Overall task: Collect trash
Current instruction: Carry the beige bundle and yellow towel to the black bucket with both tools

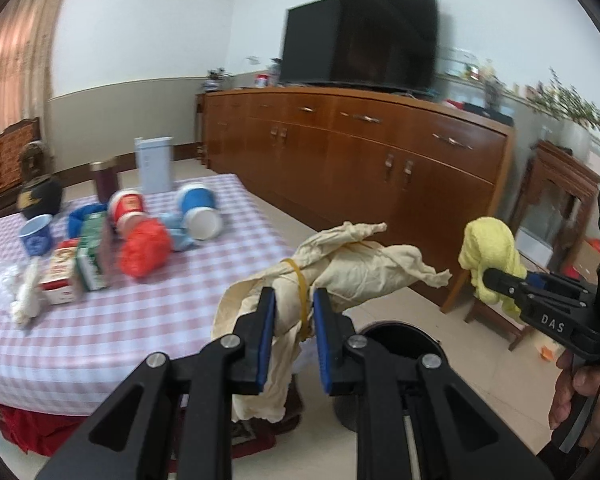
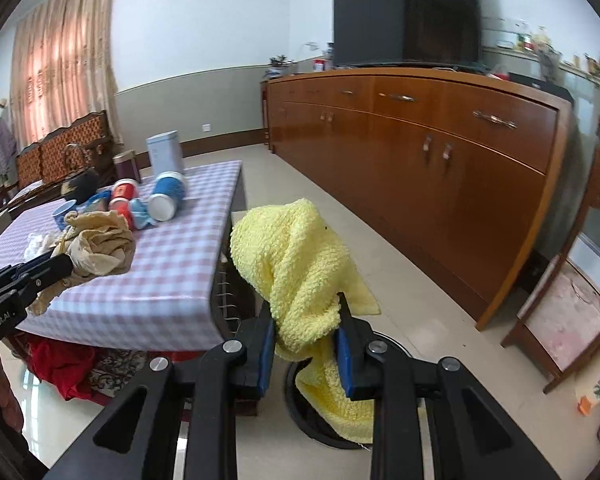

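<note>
Your left gripper (image 1: 294, 316) has its fingers (image 1: 265, 340) pinching a crumpled beige cloth bundle (image 1: 340, 268) bound with a yellow rubber band (image 1: 298, 280), and you hold it in the air past the edge of the checked surface (image 1: 148, 320). Your right gripper (image 2: 306, 340) has its fingers (image 2: 346, 356) pinching a fluffy yellow towel (image 2: 300, 264), which droops down between them. Straight below both loads a round black bin (image 2: 300, 408) stands on the tiled floor; its inside looks dark and you cannot tell what lies in it, though the towel's lower end hangs over its mouth. Back on the surface several cups lie tipped on their sides: a blue-and-white cup (image 1: 198, 210) with its open mouth facing you and looking empty, and a red-and-white cup (image 1: 127, 204) beside it. A small blue cup (image 1: 36, 236) stands upright. Near them sit a red mesh ball (image 1: 144, 250), small cartons (image 1: 88, 260) and a crumpled white wrapper (image 1: 20, 296).
</note>
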